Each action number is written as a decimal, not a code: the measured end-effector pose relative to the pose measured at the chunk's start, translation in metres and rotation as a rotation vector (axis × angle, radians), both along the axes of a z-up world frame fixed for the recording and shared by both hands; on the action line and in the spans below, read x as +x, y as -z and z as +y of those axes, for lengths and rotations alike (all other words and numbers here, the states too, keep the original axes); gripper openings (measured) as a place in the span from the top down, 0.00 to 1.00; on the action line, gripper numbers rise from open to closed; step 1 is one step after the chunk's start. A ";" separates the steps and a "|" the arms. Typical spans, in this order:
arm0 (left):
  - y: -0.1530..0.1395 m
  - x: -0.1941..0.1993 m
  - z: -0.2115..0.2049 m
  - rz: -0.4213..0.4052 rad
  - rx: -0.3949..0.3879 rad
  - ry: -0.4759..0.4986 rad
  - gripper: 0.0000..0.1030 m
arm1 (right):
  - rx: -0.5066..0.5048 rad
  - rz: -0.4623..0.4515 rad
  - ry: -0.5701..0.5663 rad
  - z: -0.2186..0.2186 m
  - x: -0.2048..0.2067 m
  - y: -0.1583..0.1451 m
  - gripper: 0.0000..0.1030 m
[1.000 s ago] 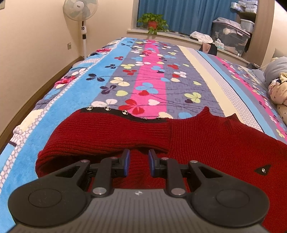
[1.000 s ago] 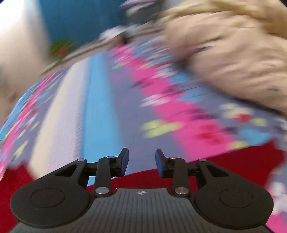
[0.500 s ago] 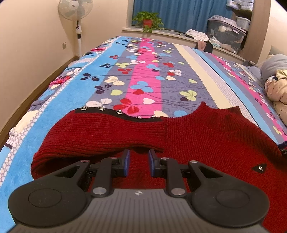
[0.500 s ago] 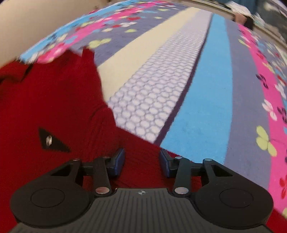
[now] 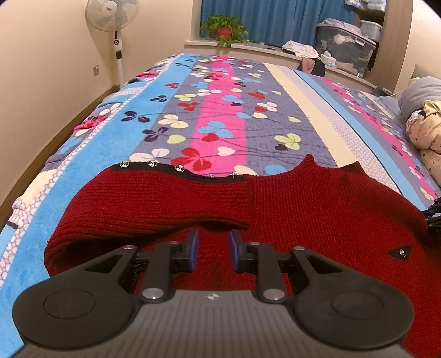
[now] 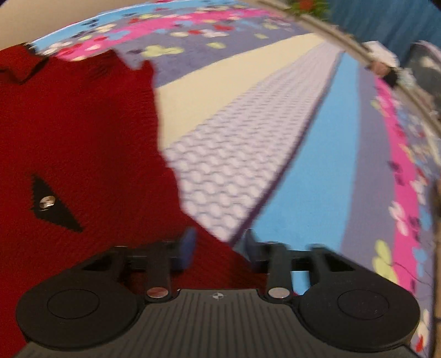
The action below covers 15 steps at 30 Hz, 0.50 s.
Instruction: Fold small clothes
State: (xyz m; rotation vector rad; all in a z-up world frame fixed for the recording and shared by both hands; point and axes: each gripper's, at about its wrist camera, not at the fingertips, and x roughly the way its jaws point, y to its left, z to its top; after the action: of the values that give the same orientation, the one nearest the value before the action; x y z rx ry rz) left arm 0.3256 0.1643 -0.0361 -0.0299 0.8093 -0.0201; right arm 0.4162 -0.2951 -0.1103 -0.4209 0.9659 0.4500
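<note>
red knit sweater (image 5: pixel 317 209) lies flat on the floral bedspread (image 5: pixel 220 110), one sleeve folded across it. Left gripper (image 5: pixel 211 249): jaws slightly spread and opening, sweater knit below the gap, pads not pressing it. Right gripper (image 6: pixel 217 246): jaws closing around the sweater's side edge, blurred, cloth between the pads, contact unclear

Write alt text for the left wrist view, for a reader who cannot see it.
A red knitted sweater lies on a flower-striped bedspread, one side folded over. The left gripper sits over it, cloth between its blue pads. A fan stands beyond.
</note>
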 end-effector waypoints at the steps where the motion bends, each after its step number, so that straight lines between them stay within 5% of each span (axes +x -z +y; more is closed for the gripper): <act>1: 0.000 0.000 0.001 0.001 -0.002 -0.002 0.74 | -0.004 0.010 -0.020 0.003 0.000 -0.001 0.83; 8: 0.000 0.000 0.000 0.001 -0.005 0.004 0.74 | 0.038 0.045 -0.026 -0.004 0.006 -0.004 0.81; 9: 0.000 0.000 0.000 0.001 -0.003 0.005 0.74 | 0.059 0.056 -0.018 -0.007 0.009 -0.005 0.77; 11: 0.000 0.000 0.000 -0.001 -0.004 0.006 0.74 | 0.114 0.098 0.031 -0.020 0.021 -0.006 0.53; 15: 0.002 0.000 0.000 0.004 0.003 0.003 0.74 | 0.121 0.200 -0.026 -0.025 0.029 -0.004 0.47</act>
State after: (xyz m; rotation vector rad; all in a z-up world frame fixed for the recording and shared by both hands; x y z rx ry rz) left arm 0.3256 0.1644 -0.0377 -0.0256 0.8130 -0.0219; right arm 0.4449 -0.3197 -0.1068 -0.2829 1.1206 0.5785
